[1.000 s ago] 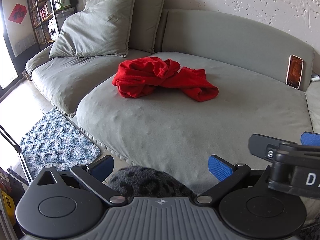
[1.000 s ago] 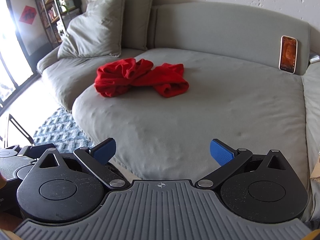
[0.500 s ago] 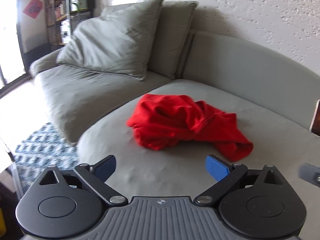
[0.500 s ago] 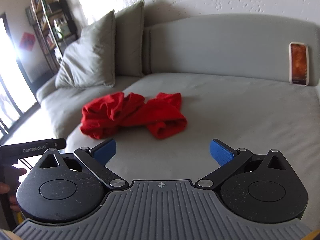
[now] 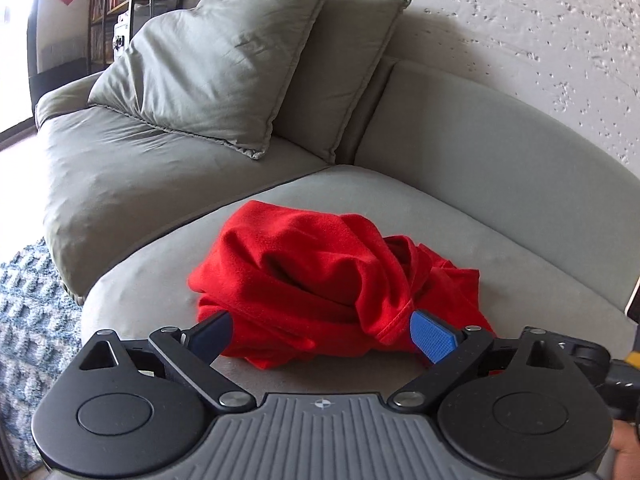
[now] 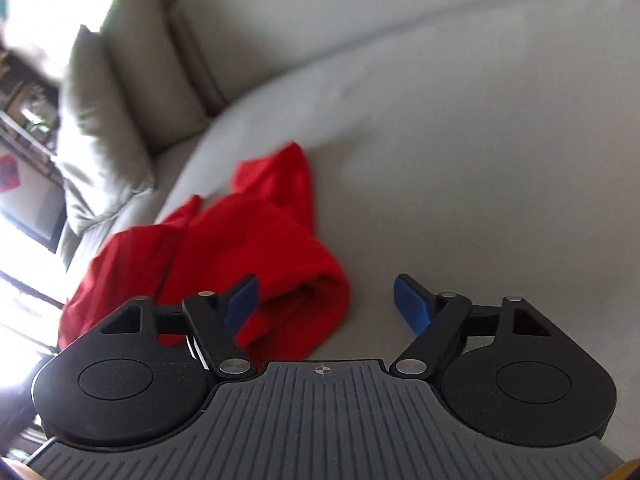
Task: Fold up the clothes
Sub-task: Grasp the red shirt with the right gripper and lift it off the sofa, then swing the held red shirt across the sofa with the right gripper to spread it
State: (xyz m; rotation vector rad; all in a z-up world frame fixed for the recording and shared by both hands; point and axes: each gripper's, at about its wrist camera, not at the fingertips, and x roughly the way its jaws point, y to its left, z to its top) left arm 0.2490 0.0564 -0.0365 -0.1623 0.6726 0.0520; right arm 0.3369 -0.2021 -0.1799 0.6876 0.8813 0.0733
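Note:
A crumpled red garment (image 5: 320, 276) lies in a heap on the grey sofa seat (image 5: 460, 232). My left gripper (image 5: 322, 334) hovers at the near edge of the heap, open, with red folds bulging between its blue pads but not pinched. In the blurred right wrist view the same red garment (image 6: 256, 248) stretches away to the left. My right gripper (image 6: 326, 304) is at the garment's rolled right end; its jaws are closing, the cloth sits against the left pad (image 6: 240, 302) and the right pad stands clear over bare cushion.
Two large grey cushions (image 5: 224, 68) lean at the sofa's back corner. A blue patterned rug (image 5: 28, 320) lies on the floor left of the sofa. A phone's edge (image 5: 633, 300) shows at the far right. Bookshelves (image 5: 116, 4) stand behind.
Both grippers have come down and forward onto the sofa, from well short of it to right at the red garment. The right gripper has rolled and its jaws have narrowed.

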